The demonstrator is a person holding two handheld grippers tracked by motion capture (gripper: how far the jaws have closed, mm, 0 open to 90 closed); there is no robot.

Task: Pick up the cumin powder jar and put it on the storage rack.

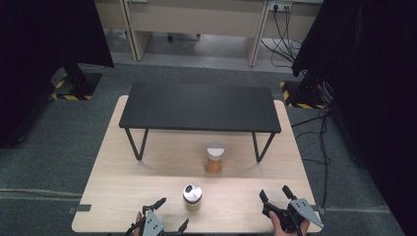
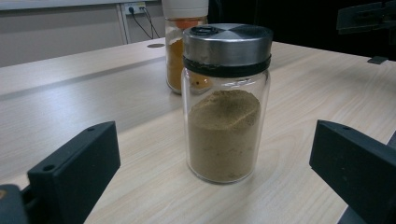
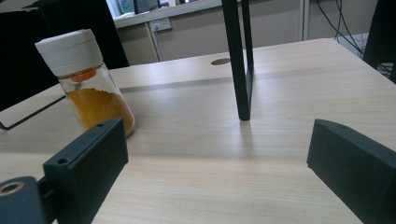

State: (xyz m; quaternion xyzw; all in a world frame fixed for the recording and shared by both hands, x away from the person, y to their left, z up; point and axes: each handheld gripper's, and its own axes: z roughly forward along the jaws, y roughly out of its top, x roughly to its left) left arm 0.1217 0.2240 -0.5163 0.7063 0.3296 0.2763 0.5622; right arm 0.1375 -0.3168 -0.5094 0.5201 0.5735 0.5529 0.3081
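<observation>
A glass jar of brown powder with a metal lid stands near the table's front, just ahead of my left gripper, which is open with the jar ahead of its jaws. A second jar with orange powder and a white lid stands farther back, near the black shelf. My right gripper is open and empty at the front right; the orange jar shows off to its left.
The black shelf stands on thin legs across the back half of the wooden table. Dark curtains hang at both sides and cables lie on the floor to the right.
</observation>
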